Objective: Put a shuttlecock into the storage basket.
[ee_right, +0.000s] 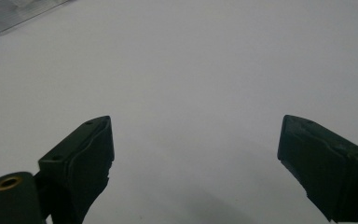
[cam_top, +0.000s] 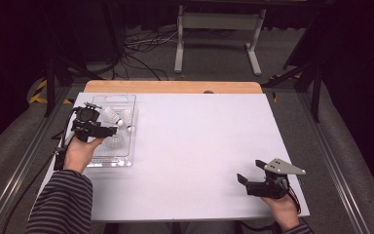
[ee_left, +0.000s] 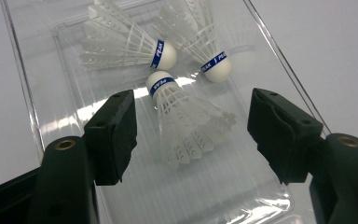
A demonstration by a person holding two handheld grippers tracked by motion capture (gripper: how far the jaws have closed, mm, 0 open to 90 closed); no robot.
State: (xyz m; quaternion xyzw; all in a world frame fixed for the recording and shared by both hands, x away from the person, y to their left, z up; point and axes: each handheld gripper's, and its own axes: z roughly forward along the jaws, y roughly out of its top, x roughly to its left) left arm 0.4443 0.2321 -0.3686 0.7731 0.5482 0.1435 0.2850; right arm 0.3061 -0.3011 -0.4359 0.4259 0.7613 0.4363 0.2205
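A white desk (cam_top: 199, 146) with a wooden far edge (cam_top: 173, 87) stands on grey carpet (cam_top: 214, 63). Beyond it, black cables (cam_top: 141, 53) trail past a white metal stand (cam_top: 219, 36); the surroundings are dark.

Your left gripper (ee_left: 191, 135) hung over the tray (ee_left: 46, 126) at the table's (cam_top: 199, 146) left — three shuttlecocks (ee_left: 186, 121) lay inside; your right gripper (cam_top: 253, 171) sat near the table's front right corner.

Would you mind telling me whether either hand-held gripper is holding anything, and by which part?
Nothing is held. The left hand-held gripper stands open around a shuttlecock without touching; the right hand-held gripper is open.
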